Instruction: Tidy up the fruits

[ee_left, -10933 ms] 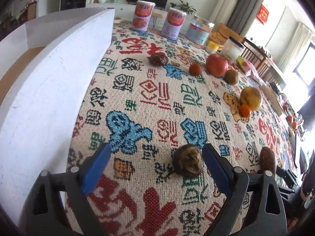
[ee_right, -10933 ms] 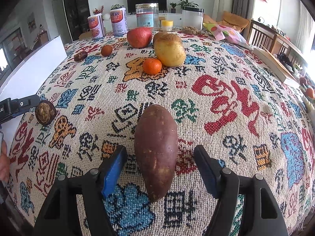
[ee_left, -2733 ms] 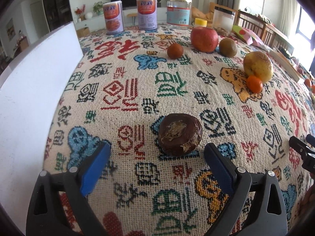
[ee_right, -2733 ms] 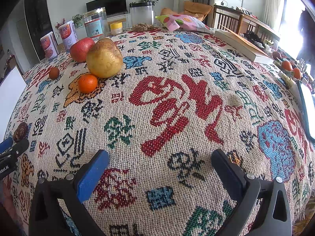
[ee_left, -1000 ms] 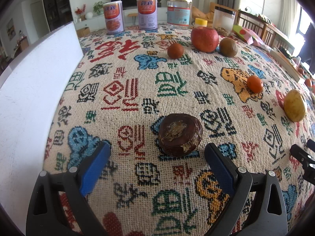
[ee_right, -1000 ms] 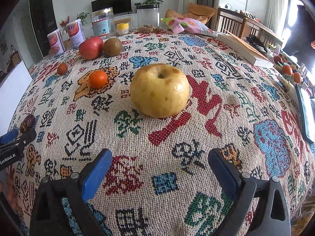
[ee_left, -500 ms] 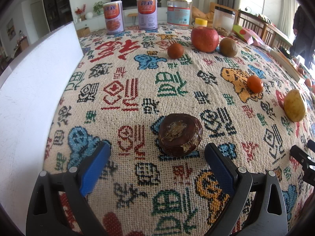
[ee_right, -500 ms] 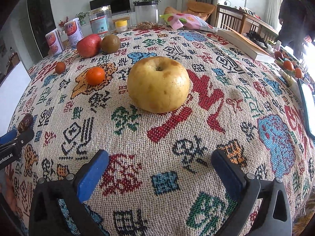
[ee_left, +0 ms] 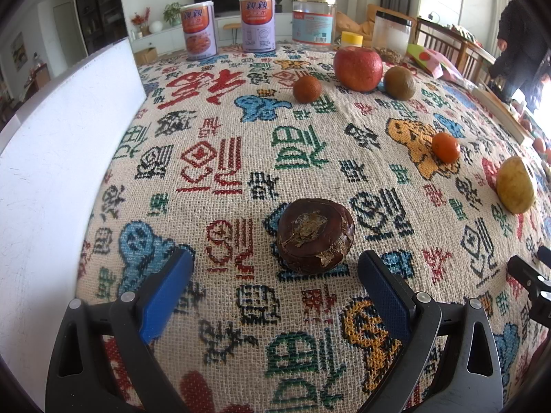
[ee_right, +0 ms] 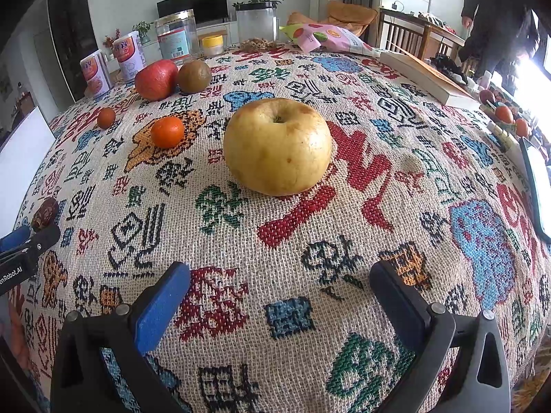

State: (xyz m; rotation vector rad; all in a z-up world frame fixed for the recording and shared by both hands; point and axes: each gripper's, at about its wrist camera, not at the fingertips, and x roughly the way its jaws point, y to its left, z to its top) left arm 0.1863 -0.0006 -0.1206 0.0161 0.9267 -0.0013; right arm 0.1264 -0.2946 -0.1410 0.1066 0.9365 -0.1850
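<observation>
A dark brown mangosteen lies on the patterned tablecloth just ahead of my left gripper, which is open and not touching it. A big yellow pear rests on the cloth well ahead of my right gripper, whose jaws stand wide open with nothing between them. The pear also shows at the right edge of the left wrist view. A small orange, a red apple, a kiwi and a small brown fruit lie farther back.
A white box wall runs along the left side. Tins, jars and a snack bag stand at the far edge. A book lies at the right. A person stands beyond the table.
The right wrist view has drawn back a little from the pear, which lies free on the cloth. The left gripper and the mangosteen have not moved. A person has come into view at the far right.
</observation>
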